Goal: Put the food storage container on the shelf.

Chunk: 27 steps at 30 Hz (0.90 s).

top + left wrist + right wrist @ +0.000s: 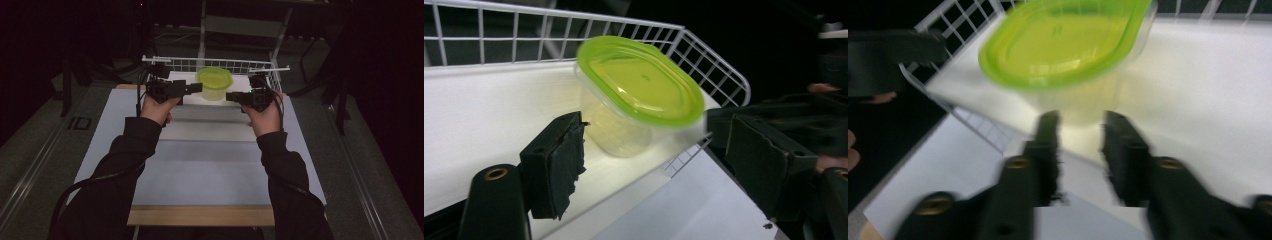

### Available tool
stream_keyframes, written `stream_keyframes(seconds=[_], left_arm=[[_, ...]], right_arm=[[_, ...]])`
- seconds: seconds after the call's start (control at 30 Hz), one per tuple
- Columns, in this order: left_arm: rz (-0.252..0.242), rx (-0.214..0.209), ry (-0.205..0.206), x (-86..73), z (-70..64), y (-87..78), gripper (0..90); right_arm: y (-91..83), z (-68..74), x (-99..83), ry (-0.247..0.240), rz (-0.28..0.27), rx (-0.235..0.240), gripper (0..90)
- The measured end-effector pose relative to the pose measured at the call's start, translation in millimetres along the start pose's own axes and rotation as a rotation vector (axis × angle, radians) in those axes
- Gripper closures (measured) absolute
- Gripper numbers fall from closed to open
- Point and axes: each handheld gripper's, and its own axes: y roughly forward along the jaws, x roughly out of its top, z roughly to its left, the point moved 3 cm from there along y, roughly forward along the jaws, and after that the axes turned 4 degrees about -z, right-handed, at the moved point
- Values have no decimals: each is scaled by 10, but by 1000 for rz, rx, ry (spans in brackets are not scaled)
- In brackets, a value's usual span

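A long bench (210, 170) with a pale white-grey top and a bare wooden front edge is seen from above. At its far end a white wire basket (220, 64) is set, in which a clear tub with a lime-green lid (214, 82) is held.

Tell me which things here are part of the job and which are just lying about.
Likely in play, since both grippers point at it:
- clear container with green lid
- white wire basket it sits in
- left hand-held gripper, jaws wide apart
- right hand-held gripper, jaws parted, blurred

Just there:
- white table
- grey frame behind the basket
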Motion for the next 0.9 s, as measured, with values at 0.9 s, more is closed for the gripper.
stream_keyframes(seconds=[0.9], left_arm=[[-139,25,121,-717,24,-190,50]], right_arm=[[438,191,-30,26,2,15,734]])
